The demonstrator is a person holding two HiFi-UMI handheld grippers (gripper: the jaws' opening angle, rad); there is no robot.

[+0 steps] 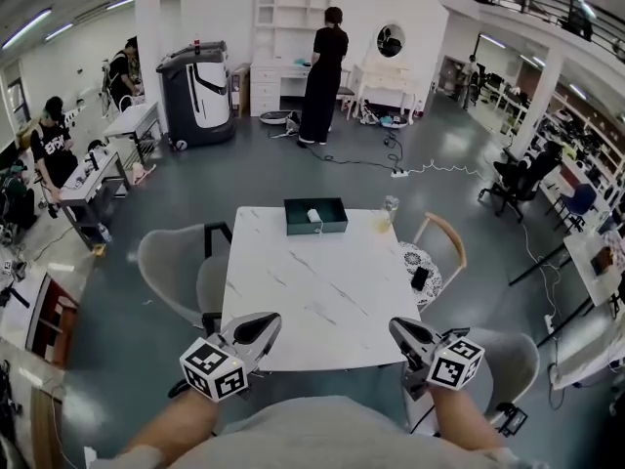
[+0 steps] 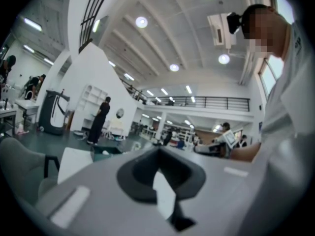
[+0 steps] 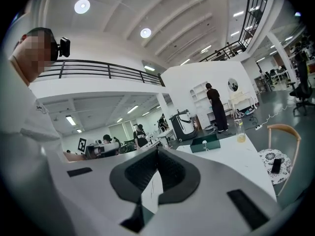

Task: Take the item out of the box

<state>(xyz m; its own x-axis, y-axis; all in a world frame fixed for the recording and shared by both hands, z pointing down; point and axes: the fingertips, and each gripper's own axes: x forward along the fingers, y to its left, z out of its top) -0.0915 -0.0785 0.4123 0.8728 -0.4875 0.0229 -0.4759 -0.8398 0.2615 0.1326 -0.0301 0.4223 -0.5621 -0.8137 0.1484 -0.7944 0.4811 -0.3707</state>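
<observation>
Across the table (image 1: 322, 291), green box (image 1: 317, 229) holds white item (image 1: 314, 215); left tongs (image 1: 268, 323), right tongs (image 1: 400, 331) closed.

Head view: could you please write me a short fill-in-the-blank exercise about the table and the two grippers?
1. On the table, the dark green box sits at the ____ edge, away from the person.
2. The item inside the box is ____ in colour.
3. The clear container of yellowish liquid stands to the box's ____.
4. The left gripper and right gripper both have their jaws ____.
Missing words: far; white; right; shut.
</observation>
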